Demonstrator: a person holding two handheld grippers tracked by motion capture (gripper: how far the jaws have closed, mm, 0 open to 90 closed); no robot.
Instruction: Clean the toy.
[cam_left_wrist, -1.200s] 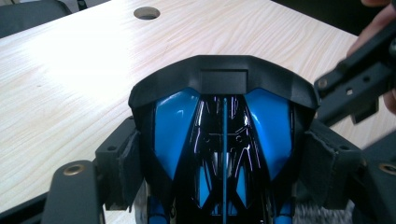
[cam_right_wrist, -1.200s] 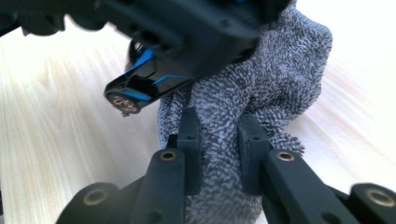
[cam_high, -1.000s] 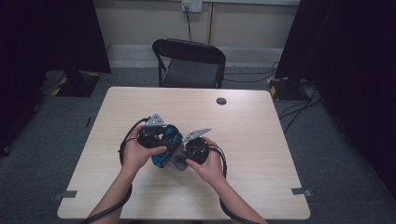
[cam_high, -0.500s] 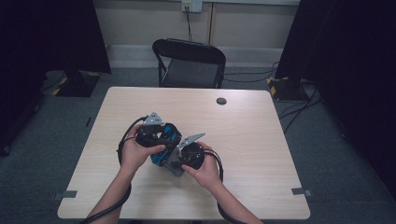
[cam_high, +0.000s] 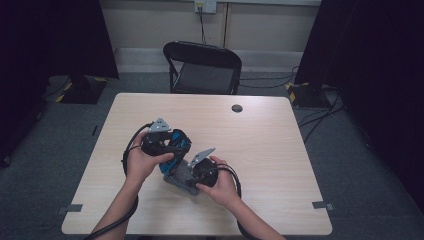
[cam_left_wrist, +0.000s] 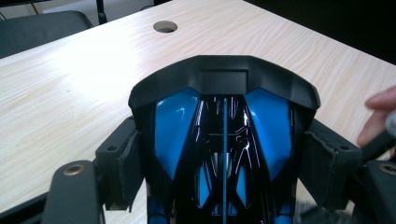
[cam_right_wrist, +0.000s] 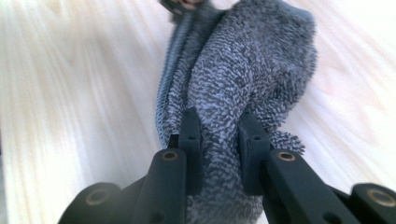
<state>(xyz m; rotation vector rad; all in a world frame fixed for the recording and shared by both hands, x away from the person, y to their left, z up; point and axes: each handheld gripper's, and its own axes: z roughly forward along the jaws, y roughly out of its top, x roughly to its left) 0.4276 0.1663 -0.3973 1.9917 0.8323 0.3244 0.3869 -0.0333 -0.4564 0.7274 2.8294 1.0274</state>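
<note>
Blue-and-black toy car (cam_left_wrist: 224, 140) and a grey cloth (cam_right_wrist: 243, 88) are the two things in hand. The left tongs (cam_left_wrist: 224, 172) stand wide around the car, their pads (cam_left_wrist: 125, 163) pressed against its two flanks, so the car is clamped and held just above the bench (cam_left_wrist: 70, 79). The right tongs (cam_right_wrist: 218, 140) are drawn nearly together on a fold of the cloth, the nubbly fabric bulging up between and beyond the pads.

In the high view the two hands meet near the middle of the bench, the left tongs (cam_high: 165, 142) with the car (cam_high: 175, 145) touching the cloth (cam_high: 182, 175) gathered under the right tongs (cam_high: 192, 172).

As a judgement, this looks like wiping the car: both grips are made and cloth meets car, but how much of the body is already wiped cannot be told, so most of the rubbing may remain.

The left gripper view gives the car's glossy shell and a round hole (cam_left_wrist: 165, 26) in the bench. The right gripper view gives the cloth's texture and the pinch itself. The high view alone adds a chair (cam_high: 202, 67) beyond the bench.
</note>
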